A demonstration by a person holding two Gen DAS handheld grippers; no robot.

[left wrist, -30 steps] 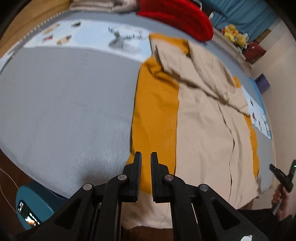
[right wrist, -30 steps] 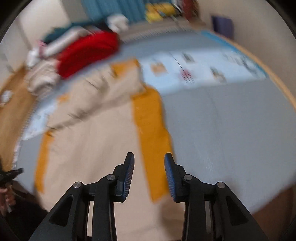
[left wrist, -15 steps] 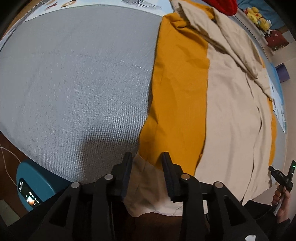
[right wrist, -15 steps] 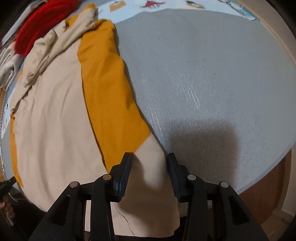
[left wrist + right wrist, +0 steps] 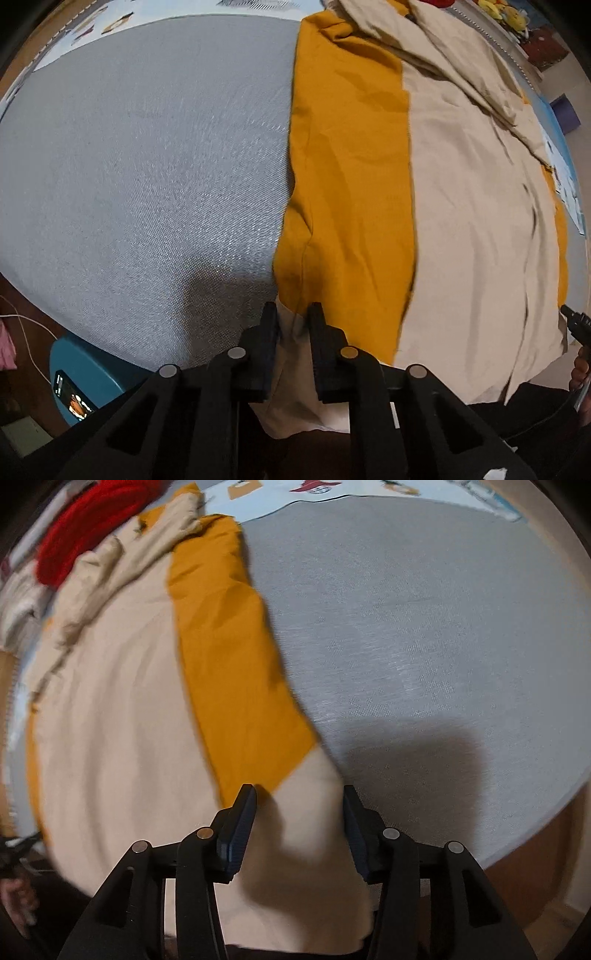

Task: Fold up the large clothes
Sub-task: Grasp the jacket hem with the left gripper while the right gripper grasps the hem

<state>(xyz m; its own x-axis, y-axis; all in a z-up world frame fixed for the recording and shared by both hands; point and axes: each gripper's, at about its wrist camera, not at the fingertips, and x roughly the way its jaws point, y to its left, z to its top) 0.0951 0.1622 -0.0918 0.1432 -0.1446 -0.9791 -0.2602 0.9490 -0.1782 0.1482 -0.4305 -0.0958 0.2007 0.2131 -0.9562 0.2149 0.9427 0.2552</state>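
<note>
**Both grippers at the near hem**

I had the beige-and-mustard garment spread flat on the grey bed, its near hem draping off the edge. My left gripper was narrowing on a beige hem corner; my right gripper was widening, with hem cloth between its fingers. I judged the fabric light, soft and limp, best pinched at corners.

The garment's collar end runs off the top edge; the right view is motion-blurred.
</note>
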